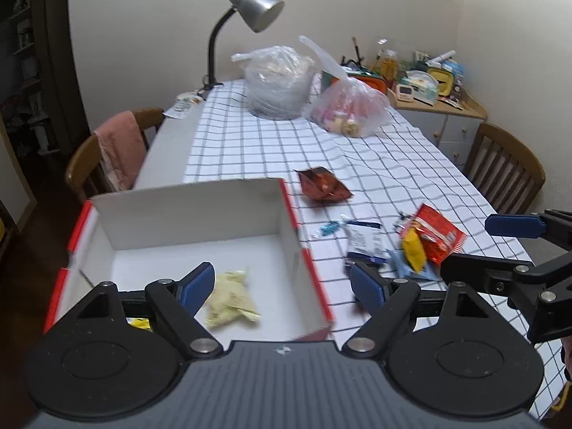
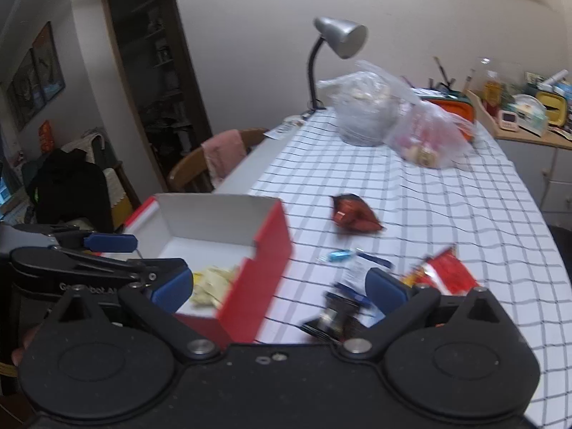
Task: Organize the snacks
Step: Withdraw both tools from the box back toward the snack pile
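An open box, white inside and red outside [image 1: 200, 211] [image 2: 271, 246], stands on the checked tablecloth. A pale yellow snack packet [image 1: 232, 300] [image 2: 211, 282] lies on its floor. My left gripper [image 1: 282, 286] [image 2: 118, 254] hangs open over the box's near right corner, holding nothing. To the right of the box, my right gripper [image 2: 279, 289] [image 1: 500, 246] is open and holds nothing. Loose snacks lie right of the box: a dark red packet [image 1: 323, 189] [image 2: 354, 214], a blue candy [image 1: 327, 228] [image 2: 339, 255], a white and blue packet [image 1: 363, 241], a red packet [image 1: 436, 236] [image 2: 447, 275], a small yellow packet [image 1: 414, 250].
At the far end of the table stand a silver desk lamp [image 1: 254, 7] and two filled plastic bags [image 1: 279, 82] [image 1: 352, 107]. Wooden chairs [image 1: 107, 153] [image 1: 507, 168] flank the table. A cluttered sideboard [image 1: 429, 93] is at the back right.
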Demonstrator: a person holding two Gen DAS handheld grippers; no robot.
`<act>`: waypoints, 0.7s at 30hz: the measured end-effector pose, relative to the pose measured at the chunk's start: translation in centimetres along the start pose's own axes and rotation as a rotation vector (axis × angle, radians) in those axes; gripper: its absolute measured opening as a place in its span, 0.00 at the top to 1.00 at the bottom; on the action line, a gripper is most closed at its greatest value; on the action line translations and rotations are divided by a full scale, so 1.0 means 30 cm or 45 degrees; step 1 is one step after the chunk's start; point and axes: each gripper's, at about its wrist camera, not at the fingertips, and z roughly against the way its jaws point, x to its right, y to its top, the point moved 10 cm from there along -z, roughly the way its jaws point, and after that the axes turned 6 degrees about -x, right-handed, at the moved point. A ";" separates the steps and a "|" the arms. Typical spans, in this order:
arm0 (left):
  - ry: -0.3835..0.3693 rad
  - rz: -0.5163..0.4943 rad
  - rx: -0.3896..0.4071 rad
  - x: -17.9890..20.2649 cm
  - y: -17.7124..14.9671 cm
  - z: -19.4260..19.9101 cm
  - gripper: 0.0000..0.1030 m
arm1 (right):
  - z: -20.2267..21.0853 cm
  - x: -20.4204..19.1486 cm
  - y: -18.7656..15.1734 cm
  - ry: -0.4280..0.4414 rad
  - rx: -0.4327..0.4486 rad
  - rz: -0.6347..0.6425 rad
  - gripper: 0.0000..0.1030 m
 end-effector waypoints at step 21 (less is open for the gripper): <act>-0.002 -0.125 -0.134 0.373 -0.117 -0.258 0.19 | -0.048 0.465 -0.263 -0.155 -0.214 -0.048 0.04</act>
